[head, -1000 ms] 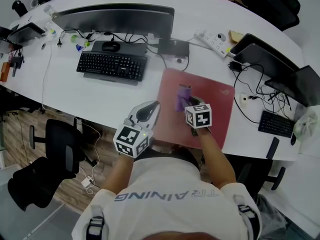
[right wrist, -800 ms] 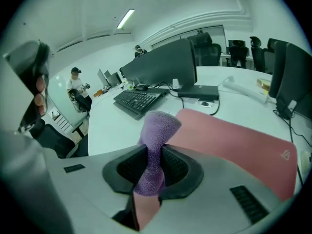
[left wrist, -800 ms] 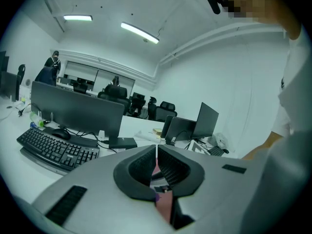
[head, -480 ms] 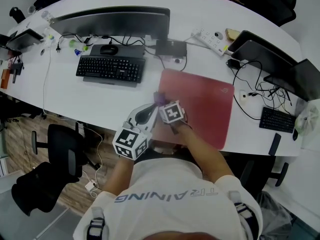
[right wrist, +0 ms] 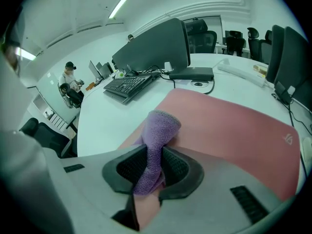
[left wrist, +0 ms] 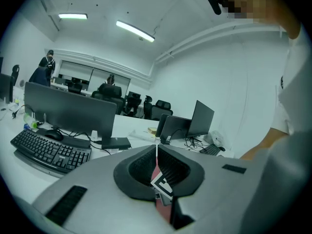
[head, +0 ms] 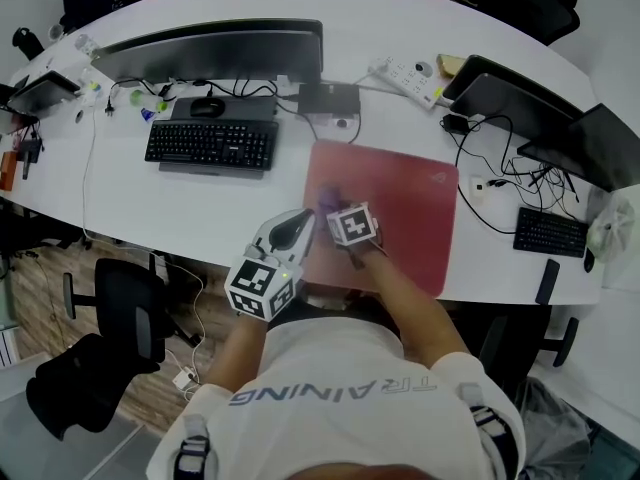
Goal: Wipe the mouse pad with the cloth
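- We see the right gripper (head: 332, 206) over the left part of the red mouse pad (head: 405, 203), its marker cube facing up.
- In the right gripper view, its fingers (right wrist: 178, 167) are clamped on a purple cloth (right wrist: 157, 133). The cloth runs up between them as a thick fold, and its rounded end sticks out ahead.
- The free end of the cloth rests on the mouse pad's surface, close to the pad's left edge, where the red meets the white tabletop (head: 200, 198).
- From the head view, we make out the cloth only as a small purple patch just ahead of the right gripper's cube.
- The mouse pad lies flat on the tabletop near its front edge, to the right of the black keyboard (head: 210, 145) and in front of a small dark box with cables.
- The left gripper (head: 303, 218) is just off the pad's near left corner, beside the right gripper.
- In the left gripper view, its fingers (left wrist: 141, 165) are pressed together with only a thin slit between them and nothing held. Through the slit we glimpse red pad and a marker cube.
- A wide monitor (head: 215, 43) stands behind the keyboard, and a white power strip (head: 408, 78) lies beyond the pad.
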Demonstrator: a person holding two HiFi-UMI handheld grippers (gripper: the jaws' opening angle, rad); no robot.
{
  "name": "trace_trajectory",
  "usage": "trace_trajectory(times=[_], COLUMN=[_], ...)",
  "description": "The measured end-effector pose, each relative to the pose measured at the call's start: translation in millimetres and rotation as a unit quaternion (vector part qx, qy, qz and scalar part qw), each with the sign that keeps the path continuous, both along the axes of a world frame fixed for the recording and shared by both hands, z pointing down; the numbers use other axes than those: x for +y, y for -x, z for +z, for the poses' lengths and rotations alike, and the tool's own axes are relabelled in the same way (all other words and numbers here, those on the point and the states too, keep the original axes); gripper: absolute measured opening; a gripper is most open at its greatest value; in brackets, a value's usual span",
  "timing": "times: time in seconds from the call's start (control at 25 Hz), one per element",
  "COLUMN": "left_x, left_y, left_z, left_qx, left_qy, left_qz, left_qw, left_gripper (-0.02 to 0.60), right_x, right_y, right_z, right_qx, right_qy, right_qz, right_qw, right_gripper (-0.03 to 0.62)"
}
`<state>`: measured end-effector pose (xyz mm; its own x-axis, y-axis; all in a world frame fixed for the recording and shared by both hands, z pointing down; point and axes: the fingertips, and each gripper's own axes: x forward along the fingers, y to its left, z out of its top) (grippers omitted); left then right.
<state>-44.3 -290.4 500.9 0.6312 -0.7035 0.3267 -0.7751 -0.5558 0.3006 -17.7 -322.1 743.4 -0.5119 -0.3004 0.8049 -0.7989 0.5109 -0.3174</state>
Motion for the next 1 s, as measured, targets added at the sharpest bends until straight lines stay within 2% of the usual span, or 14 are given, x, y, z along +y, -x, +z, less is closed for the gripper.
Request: trace_trajectory(times=[0.2,1.0], left_x=[1,15], left_y=[-19,-128], left_z=[-3,-8], left_qx=[0.0,0.018], left_qy=[-0.004,-0.012], left_qz=[0.015,0.099], left_qw=[0.9999,0.9949], left_gripper=[0.032,0.032], right_x=[-4,21], right_y=[-44,-213], right_z=[2,2], right_qx=[0.033,0.06], right_qy=[-0.017,-0.004], right_qz=[0.024,0.139], right_qw=[0.999,0.989], right_gripper=[0.101,0.103])
